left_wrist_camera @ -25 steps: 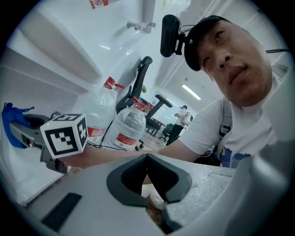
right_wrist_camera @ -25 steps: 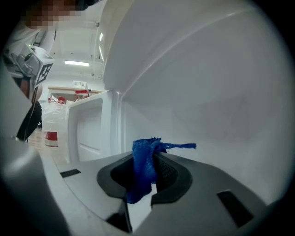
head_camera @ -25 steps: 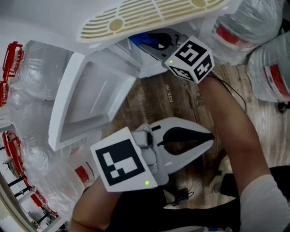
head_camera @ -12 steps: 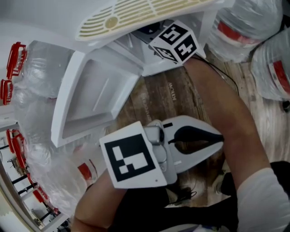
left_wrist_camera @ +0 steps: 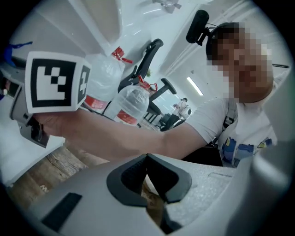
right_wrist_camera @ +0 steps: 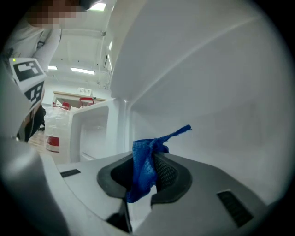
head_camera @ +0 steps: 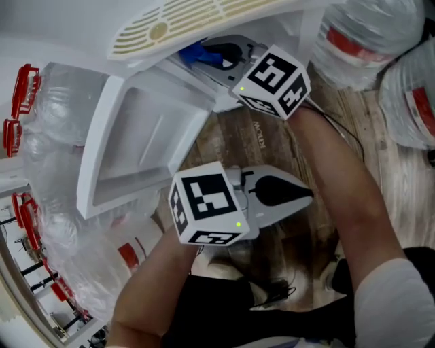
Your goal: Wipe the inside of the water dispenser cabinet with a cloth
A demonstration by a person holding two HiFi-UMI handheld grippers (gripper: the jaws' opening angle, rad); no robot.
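Note:
The white water dispenser's cabinet (head_camera: 224, 85) stands open under a yellowed grille (head_camera: 204, 20), its door (head_camera: 139, 146) swung out to the left. My right gripper (head_camera: 209, 56) reaches into the opening, shut on a blue cloth (head_camera: 194, 53). In the right gripper view the cloth (right_wrist_camera: 144, 167) is pinched between the jaws of the gripper (right_wrist_camera: 150, 161), close to the white inner wall (right_wrist_camera: 212, 87). My left gripper (head_camera: 307, 196) hangs shut and empty over the wooden floor, below the right forearm. In the left gripper view its tips (left_wrist_camera: 147, 157) meet, with nothing between them.
Large water bottles (head_camera: 370, 34) stand at the upper right, and plastic-wrapped bottles (head_camera: 47, 136) with red handles at the left. A thin cable (head_camera: 343, 132) runs across the wooden floor (head_camera: 248, 139). The person's legs fill the bottom of the head view.
The right gripper pushed deeper into the cabinet, then drew back so the blue cloth shows again. The left gripper has turned and shifted slightly up, still shut.

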